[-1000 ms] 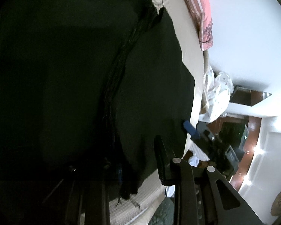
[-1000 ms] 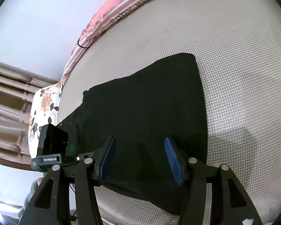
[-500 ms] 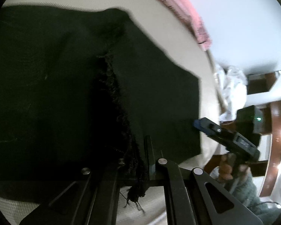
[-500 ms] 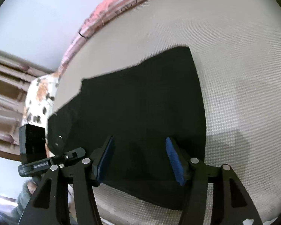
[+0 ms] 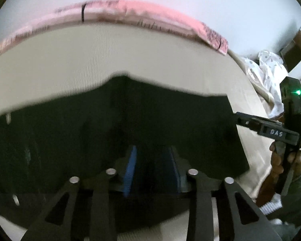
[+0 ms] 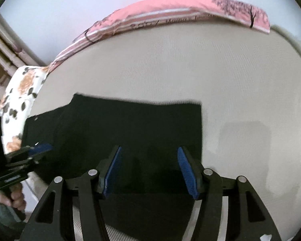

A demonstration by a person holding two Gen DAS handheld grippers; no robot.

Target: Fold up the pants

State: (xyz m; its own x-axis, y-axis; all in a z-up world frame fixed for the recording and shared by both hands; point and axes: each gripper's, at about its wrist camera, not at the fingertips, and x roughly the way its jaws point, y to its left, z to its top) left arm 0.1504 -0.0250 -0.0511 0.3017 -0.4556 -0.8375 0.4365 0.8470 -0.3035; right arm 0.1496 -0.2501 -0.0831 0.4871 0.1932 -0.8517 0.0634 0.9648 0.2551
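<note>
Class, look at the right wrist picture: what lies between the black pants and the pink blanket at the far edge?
Only bare beige mattress separates the pants from the pink blanket; the right wrist view shows it.

- A bed [image 6: 170,64] with a beige, woven-textured cover carries everything.
- Black pants [image 6: 130,128] lie flat on it, folded into a rectangle.
- A pink printed cloth [image 6: 170,10] lines its far edge.
- A floral pillow [image 6: 20,92] sits at one corner.

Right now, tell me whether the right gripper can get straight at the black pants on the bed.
Probably yes. The right gripper hangs over the black pants, its blue pads apart with nothing between them, and nothing lies on the cloth below. The left gripper is off at the far end.
</note>
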